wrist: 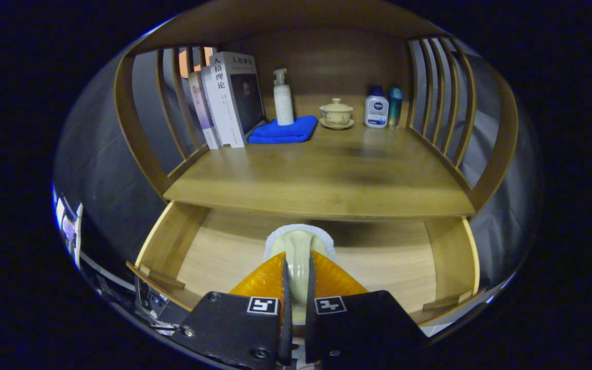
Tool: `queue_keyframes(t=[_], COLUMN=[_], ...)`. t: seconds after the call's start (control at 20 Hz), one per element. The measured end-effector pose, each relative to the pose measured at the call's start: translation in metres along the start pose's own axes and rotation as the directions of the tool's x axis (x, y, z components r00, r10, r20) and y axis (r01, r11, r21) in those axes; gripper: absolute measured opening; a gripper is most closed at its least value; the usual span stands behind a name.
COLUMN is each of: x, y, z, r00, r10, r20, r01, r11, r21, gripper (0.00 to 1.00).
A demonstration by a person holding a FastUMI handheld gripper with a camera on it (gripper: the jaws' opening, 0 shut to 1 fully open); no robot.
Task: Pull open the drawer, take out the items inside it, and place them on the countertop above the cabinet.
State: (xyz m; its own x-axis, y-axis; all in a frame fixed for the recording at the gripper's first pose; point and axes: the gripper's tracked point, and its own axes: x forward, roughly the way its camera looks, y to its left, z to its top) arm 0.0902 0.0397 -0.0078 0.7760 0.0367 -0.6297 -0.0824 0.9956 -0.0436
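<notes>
Drawer stood pulled open under the counter, its wooden floor bare around what you held. Your gripper sat over the drawer's middle, jaws clamped together on a cream brush handle; its white fuzzy head poked out just ahead of the fingers, over the drawer, below the counter's front edge. At the counter's back, left to right: books leaning upright, blue cloth with a white pump bottle standing on it, lidded cup on a saucer, white lotion bottle, small blue bottle touching or just beside it.
</notes>
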Motion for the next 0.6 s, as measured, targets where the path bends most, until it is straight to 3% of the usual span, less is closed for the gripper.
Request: queue_keyframes(t=[0.25,0.6], x=[-0.012,0.022], y=[-0.002,-0.009], z=[0.045,0.1], r00=[0.996,0.991], r10=[-0.038,-0.107], r20=[0.082,0.082], r01=[0.04,0.112], r11=[0.999,0.992], r21=[-0.023,-0.057], gripper=[0.13,0.13])
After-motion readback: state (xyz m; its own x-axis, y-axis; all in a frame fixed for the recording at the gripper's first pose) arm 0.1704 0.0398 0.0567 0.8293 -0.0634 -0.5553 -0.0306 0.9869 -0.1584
